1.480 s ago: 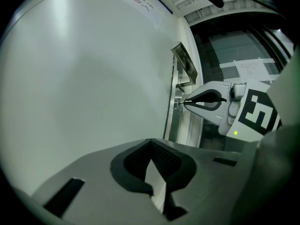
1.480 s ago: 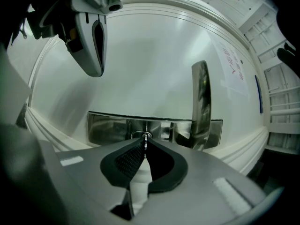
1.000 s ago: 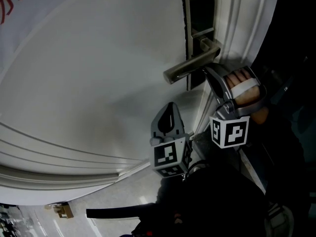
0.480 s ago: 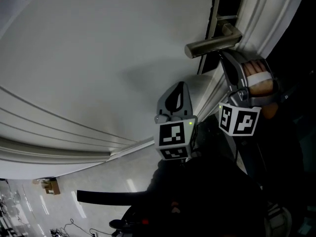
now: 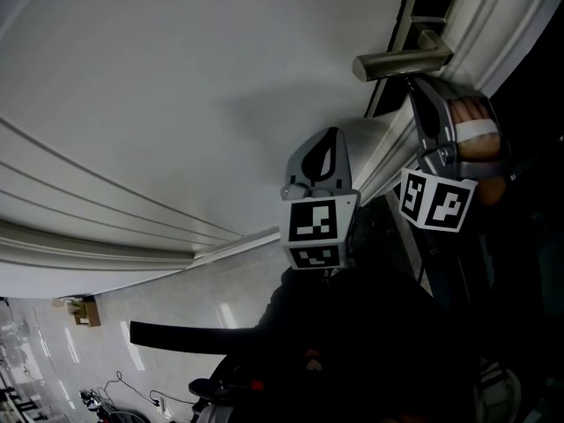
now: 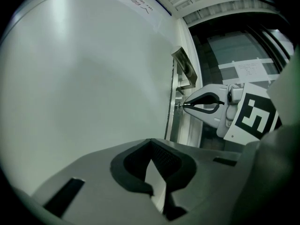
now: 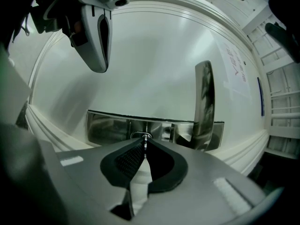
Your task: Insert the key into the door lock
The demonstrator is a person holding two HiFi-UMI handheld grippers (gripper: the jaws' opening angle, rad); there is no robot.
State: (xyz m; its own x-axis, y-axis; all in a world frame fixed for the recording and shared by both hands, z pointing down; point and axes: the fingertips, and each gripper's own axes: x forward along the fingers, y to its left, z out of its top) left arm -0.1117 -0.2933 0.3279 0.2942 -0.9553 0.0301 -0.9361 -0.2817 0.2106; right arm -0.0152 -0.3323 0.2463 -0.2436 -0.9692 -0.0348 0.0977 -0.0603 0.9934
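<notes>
Since a second ago the door handle [image 5: 401, 63] has slid from the middle right of the head view up to about 1 o'clock. Both tools have risen with it, and the right gripper [image 5: 416, 86] still sits just under the lever.

That gripper's jaws are clamped on the key [image 7: 145, 142], which shows edge-on as a thin blade standing out past the tips. The blade's tip sits at the keyhole [image 7: 140, 135] in the chrome lock plate [image 7: 112, 128], at 12 o'clock from the jaws. It seems to touch the slot, but whether it has gone in at all is hard to tell at this angle. The lever stands at about 2 o'clock from the tip, clear of it.

The left gripper [image 5: 330, 135] has its jaws together on nothing. It hangs before the door [image 5: 176, 104] at about 8 o'clock from the right one, apart from the lock.

To do this step well, I judge the blade should be kept square to the plate and in line with the slot. Push straight along the key's own axis with a firm pinch, so that it does not swivel between the pads. If it balks, ease back and realign; do not force it.
</notes>
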